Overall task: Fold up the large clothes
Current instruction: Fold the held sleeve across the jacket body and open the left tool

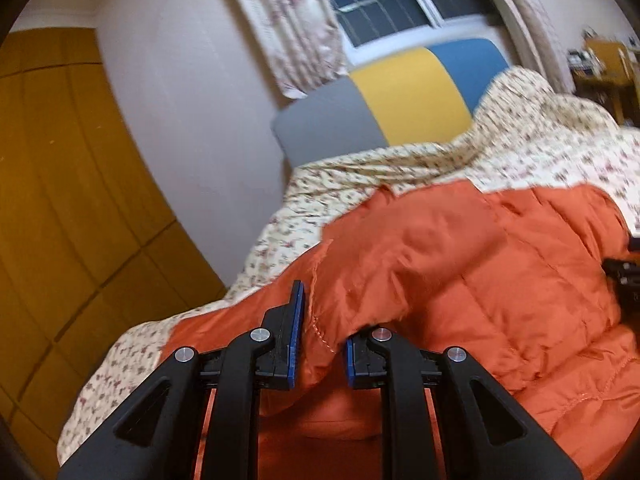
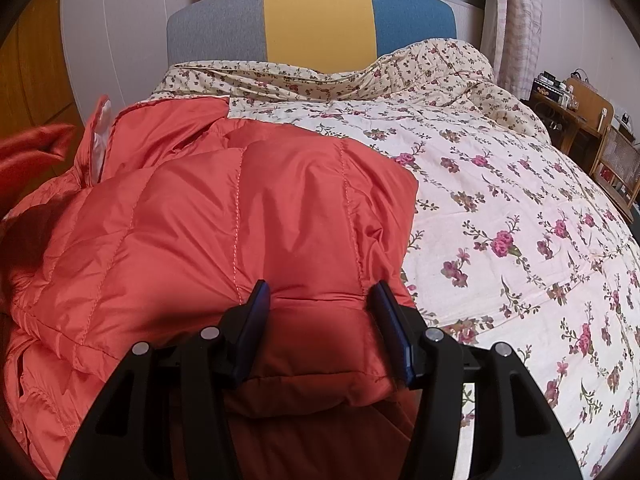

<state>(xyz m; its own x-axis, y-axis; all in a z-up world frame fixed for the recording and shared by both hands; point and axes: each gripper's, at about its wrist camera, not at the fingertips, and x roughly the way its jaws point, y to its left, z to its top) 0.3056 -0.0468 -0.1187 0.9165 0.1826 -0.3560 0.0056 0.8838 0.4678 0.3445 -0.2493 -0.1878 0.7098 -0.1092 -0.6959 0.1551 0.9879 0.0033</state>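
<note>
An orange quilted down jacket lies on a floral bedspread. In the left wrist view my left gripper is shut on a hem edge of the jacket, which passes between the blue pads and hides the right pad's tip. In the right wrist view the jacket lies partly folded on the bed's left side. My right gripper has its jaws wide apart around a puffy fold of the jacket, which bulges between them. The right gripper's black body shows at the right edge of the left wrist view.
The bedspread covers the right half of the bed. A grey, yellow and blue headboard stands at the far end under a window with curtains. A wooden wardrobe is left; a desk and chair are right.
</note>
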